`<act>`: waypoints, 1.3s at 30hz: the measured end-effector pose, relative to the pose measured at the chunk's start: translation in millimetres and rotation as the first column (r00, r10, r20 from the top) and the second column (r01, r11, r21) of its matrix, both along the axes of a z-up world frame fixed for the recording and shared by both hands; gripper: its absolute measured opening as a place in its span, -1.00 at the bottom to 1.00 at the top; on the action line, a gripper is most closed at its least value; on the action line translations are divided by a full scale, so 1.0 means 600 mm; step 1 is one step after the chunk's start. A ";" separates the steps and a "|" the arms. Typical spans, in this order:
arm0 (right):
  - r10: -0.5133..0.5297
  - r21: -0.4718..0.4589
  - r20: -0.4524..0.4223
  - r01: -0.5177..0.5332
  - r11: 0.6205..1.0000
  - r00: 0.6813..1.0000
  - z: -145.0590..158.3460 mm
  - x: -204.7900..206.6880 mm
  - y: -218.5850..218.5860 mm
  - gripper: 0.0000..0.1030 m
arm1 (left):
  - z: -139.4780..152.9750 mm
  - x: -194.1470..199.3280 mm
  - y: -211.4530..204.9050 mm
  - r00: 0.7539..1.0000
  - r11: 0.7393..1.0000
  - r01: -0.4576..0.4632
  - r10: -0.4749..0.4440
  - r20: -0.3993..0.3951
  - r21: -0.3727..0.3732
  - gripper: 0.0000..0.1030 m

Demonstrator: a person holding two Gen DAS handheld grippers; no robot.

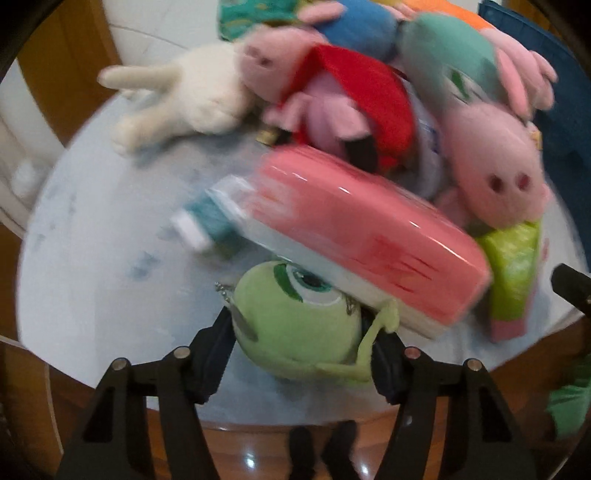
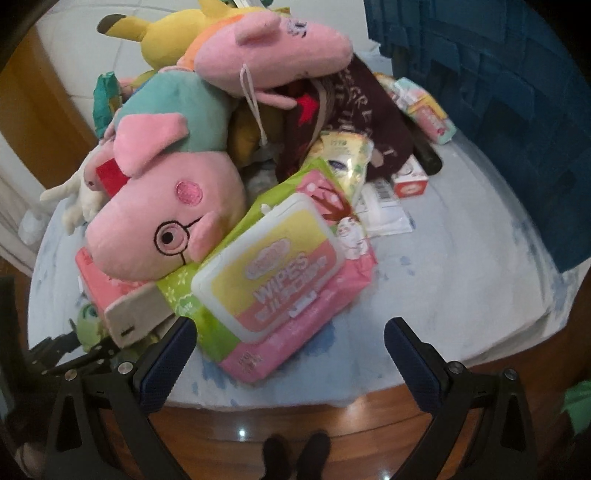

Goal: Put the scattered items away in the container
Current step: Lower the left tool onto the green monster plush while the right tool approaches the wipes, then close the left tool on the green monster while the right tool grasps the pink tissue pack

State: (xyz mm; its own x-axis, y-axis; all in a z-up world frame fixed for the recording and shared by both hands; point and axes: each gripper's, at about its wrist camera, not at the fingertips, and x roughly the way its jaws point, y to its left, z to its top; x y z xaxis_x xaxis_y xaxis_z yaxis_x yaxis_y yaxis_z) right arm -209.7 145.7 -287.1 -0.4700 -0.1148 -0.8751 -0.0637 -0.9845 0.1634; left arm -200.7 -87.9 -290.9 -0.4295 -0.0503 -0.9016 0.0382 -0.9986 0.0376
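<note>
My left gripper point(image 1: 301, 349) is shut on a round green one-eyed plush point(image 1: 295, 325) at the table's near edge, partly under a pink box point(image 1: 369, 236); the plush also shows in the right wrist view point(image 2: 88, 325). My right gripper point(image 2: 290, 363) is open and empty, just in front of a pink and green wipes pack point(image 2: 280, 273). A pile of toys lies behind: a pink pig plush with glasses point(image 2: 162, 214), a white plush point(image 1: 184, 99), a yellow plush point(image 2: 166, 33). The blue container point(image 2: 498, 110) stands at the right.
The items lie on a light blue round table point(image 2: 461, 266) above a wooden floor. A maroon cloth point(image 2: 354, 110), small boxes point(image 2: 424, 107) and packets point(image 2: 347, 158) lie near the container. A teal tube point(image 1: 207, 218) sticks out beside the pink box.
</note>
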 end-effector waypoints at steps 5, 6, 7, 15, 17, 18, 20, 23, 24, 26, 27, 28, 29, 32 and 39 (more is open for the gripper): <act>-0.006 -0.020 0.025 0.006 1.000 1.000 -0.026 -0.020 -0.016 1.00 | 0.002 0.000 -0.043 1.000 1.000 -0.023 0.023 0.004 0.018 0.24; -0.007 -0.024 0.030 0.007 1.000 1.000 -0.031 -0.024 -0.019 1.00 | 0.001 0.003 -0.044 1.000 1.000 -0.018 0.018 0.003 0.021 0.24; -0.008 -0.028 0.035 0.009 1.000 0.999 -0.036 -0.028 -0.022 1.00 | -0.003 0.004 -0.043 1.000 1.000 -0.014 0.014 0.009 0.020 0.24; 0.050 0.079 0.040 -0.053 0.995 0.998 -0.059 -0.046 -0.047 1.00 | -0.036 0.006 -0.040 0.999 0.999 -0.014 0.013 0.041 0.044 0.24; 0.049 0.140 0.032 -0.053 0.989 0.998 -0.055 -0.042 -0.038 0.99 | -0.027 0.007 -0.038 1.000 0.999 -0.012 0.012 0.020 0.035 0.21; 0.045 0.168 0.028 -0.049 0.985 0.999 -0.052 -0.039 -0.032 0.99 | -0.022 0.010 -0.038 1.000 0.999 -0.011 0.011 0.008 0.032 0.20; 0.037 0.190 0.017 -0.040 0.981 0.999 -0.045 -0.036 -0.018 0.99 | -0.013 0.013 -0.039 1.000 0.999 -0.010 0.010 -0.004 0.032 0.20; 0.047 0.137 -0.017 -0.045 0.990 0.999 -0.020 -0.029 -0.008 0.99 | -0.006 0.019 -0.047 1.000 0.999 -0.027 0.027 -0.011 0.030 0.20; 0.059 0.128 -0.032 -0.055 0.990 0.998 -0.012 -0.026 -0.014 0.99 | -0.004 0.021 -0.050 0.999 0.999 -0.035 0.036 -0.011 0.028 0.20; 0.102 0.099 -0.069 -0.095 0.991 0.992 0.006 -0.017 -0.031 0.99 | -0.007 0.026 -0.061 0.998 0.998 -0.056 0.056 -0.005 0.031 0.20; 0.127 0.077 -0.091 -0.121 0.990 0.988 0.016 -0.013 -0.042 0.99 | -0.010 0.029 -0.068 0.998 0.997 -0.065 0.065 -0.002 0.033 0.20; 0.155 0.054 -0.109 -0.150 0.987 0.982 0.023 -0.008 -0.053 0.99 | -0.011 0.032 -0.071 0.997 0.996 -0.075 0.075 -0.001 0.038 0.20; 0.184 0.032 -0.127 -0.181 0.983 0.975 0.029 -0.003 -0.065 0.99 | -0.011 0.034 -0.074 0.997 0.996 -0.080 0.080 -0.001 0.040 0.20; 0.274 -0.015 -0.136 -0.278 0.960 0.952 0.030 -0.004 -0.103 1.00 | -0.013 0.038 -0.075 0.995 0.995 -0.097 0.097 -0.002 0.032 0.20; 0.409 -0.014 -0.121 -0.413 0.910 0.905 -0.002 -0.031 -0.178 1.00 | -0.032 0.040 -0.102 0.990 0.990 -0.141 0.141 -0.004 0.000 0.20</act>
State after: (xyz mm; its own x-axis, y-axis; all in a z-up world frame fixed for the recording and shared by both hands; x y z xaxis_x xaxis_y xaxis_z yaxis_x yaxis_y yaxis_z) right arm -228.6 38.8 -288.0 -0.4688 -0.3513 -0.8105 0.3664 -0.9122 0.1834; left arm -176.8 -149.2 -310.3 -0.4220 -0.1110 -0.8998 0.1785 -0.9832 0.0375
